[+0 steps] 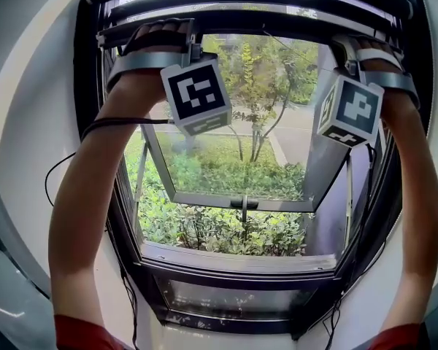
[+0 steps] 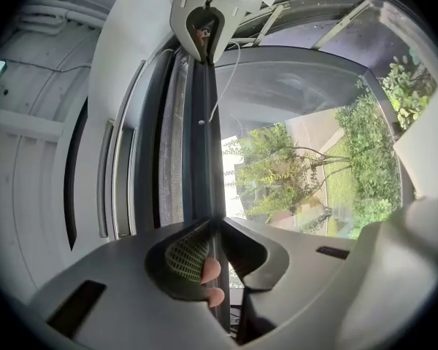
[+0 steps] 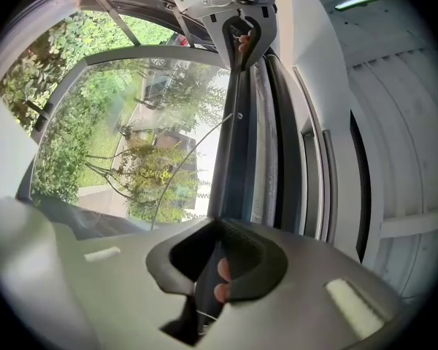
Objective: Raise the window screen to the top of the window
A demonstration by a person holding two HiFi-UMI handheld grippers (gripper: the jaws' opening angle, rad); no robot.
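While aloft, screen bar point(image 2: 204, 159) in both grippers point(image 2: 214, 232) point(image 3: 220, 232)

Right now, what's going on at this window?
A person is at the window with a gripper in each hand, both arms stretched up. The left gripper and the right gripper each have their jaws closed on the dark screen bar, one toward each end. The bar sits high, close to the top of the window frame. Beyond it, a glass sash is tilted open toward the garden.
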